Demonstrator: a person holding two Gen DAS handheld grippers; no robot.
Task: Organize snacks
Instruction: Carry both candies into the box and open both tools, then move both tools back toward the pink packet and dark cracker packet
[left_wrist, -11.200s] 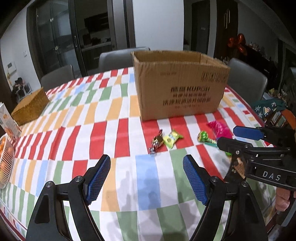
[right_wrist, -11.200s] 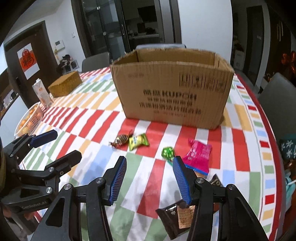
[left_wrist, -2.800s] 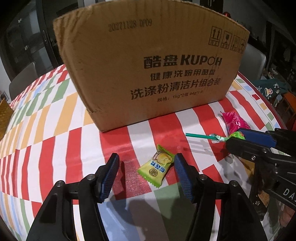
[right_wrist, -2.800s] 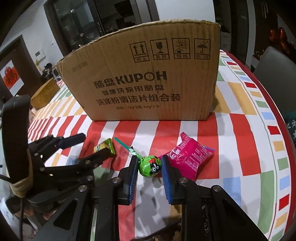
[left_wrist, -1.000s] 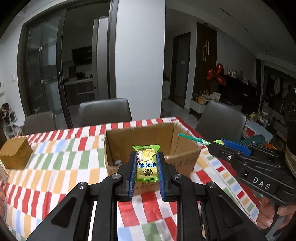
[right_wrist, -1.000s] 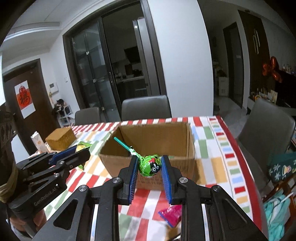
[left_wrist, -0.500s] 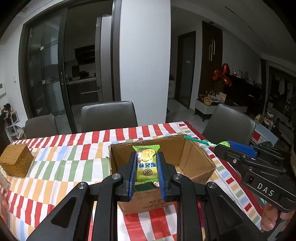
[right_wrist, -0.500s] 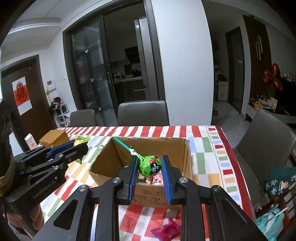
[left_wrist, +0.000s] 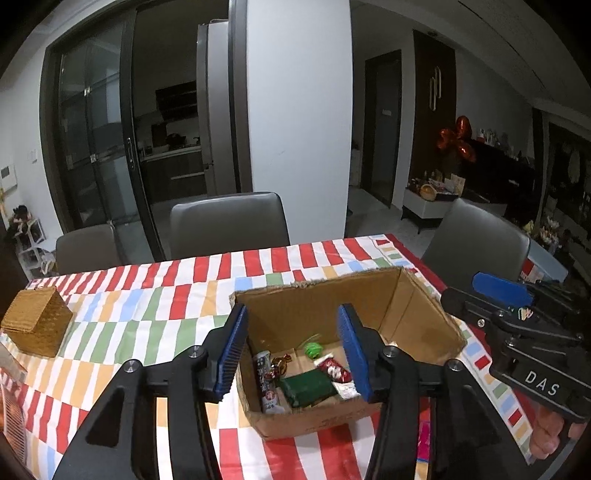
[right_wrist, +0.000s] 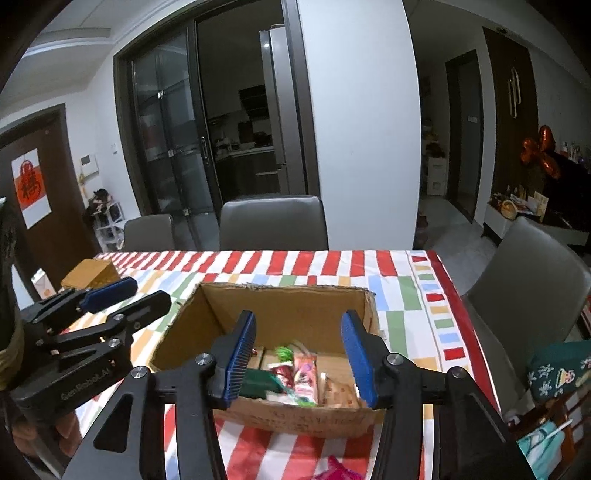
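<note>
Table (left_wrist: 177, 291) under striped cloth in red, green, orange, blue and white, filling the lower half of both views. Grey chairs at its far edge, one upper centre (left_wrist: 227, 225), another at right (right_wrist: 528, 280). Open cardboard box (left_wrist: 424, 314) centre frame on the cloth, flaps gone, inside visible from above in both views. Left gripper (left_wrist: 291, 350) low centre in the left wrist view, above the box's near left part, blue pads spread wide, nothing between them. Right gripper (right_wrist: 297, 356) low centre in its own view, above the box opening, pads likewise spread, nothing held; also seen at the right edge of the left wrist view (left_wrist: 517, 332), beside the box's right wall. Woven tan box (left_wrist: 35, 325) at left middle on the cloth, well apart from the cardboard box. Snacks on the box floor, bunched toward the near wall: dark green packet (left_wrist: 306, 387) nearest, tall white stick pack (left_wrist: 266, 380) just left of it, red-and-white wrapper (left_wrist: 334, 371) to its right, small dark foil candy (left_wrist: 279, 367) between stick pack and green packet, green lollipop (left_wrist: 313, 349) farther back, head down on the floor with stick tilted up. Pink packet (right_wrist: 338, 470) on the cloth outside the box, bottom centre of the right wrist view, partly cut off.
</note>
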